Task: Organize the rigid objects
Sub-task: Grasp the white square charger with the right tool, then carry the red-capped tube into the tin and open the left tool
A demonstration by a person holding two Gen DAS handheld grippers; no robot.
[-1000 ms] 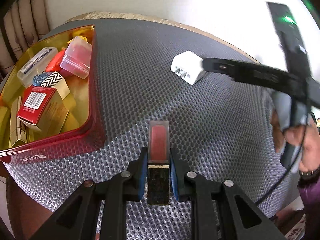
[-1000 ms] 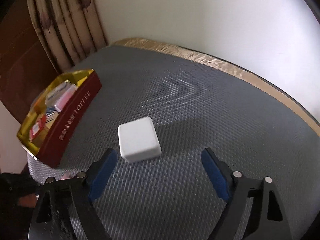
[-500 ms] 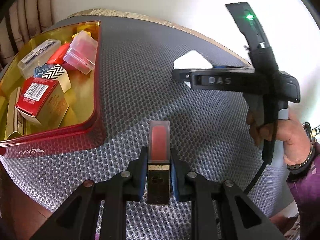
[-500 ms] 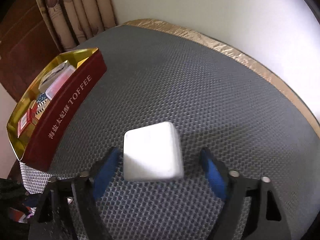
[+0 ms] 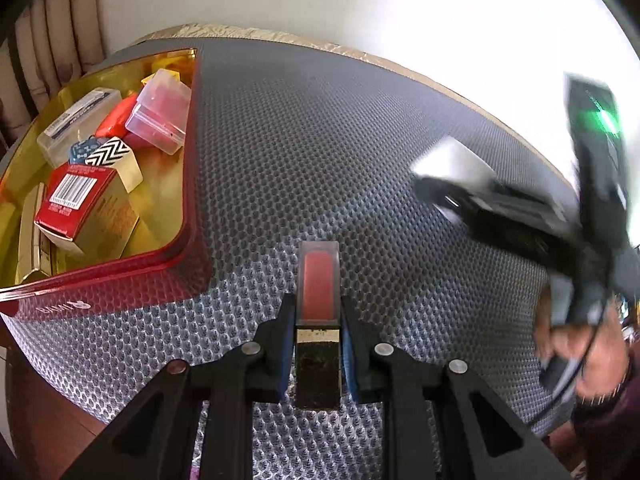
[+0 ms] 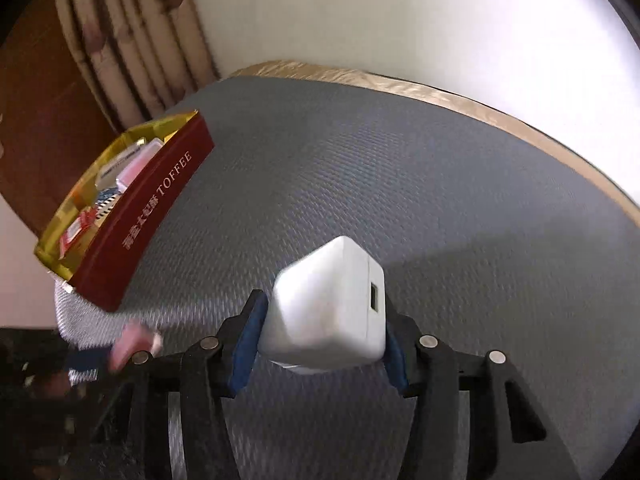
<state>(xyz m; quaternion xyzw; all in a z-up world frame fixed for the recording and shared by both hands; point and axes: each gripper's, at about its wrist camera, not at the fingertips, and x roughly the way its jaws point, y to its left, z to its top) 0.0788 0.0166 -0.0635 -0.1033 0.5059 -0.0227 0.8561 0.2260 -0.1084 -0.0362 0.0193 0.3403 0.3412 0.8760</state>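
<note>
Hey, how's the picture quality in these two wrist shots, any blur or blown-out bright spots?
Left wrist view: the right gripper and hand are smeared by motion blur, while the red-and-gold case in the left gripper is sharp; the wall at upper right is blown out. Right wrist view: the white charger is slightly soft, the toffee tin is blurred, and fisheye bends the table edge.

White charger [image 6: 328, 304], red tin [image 6: 136, 216]

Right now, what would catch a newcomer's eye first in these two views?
The white charger block sits between the right gripper's closing jaws. The left gripper is shut on a slim red-and-gold case over the grey mat. At the mat's left stands a red toffee tin, already packed with small boxes.
</note>
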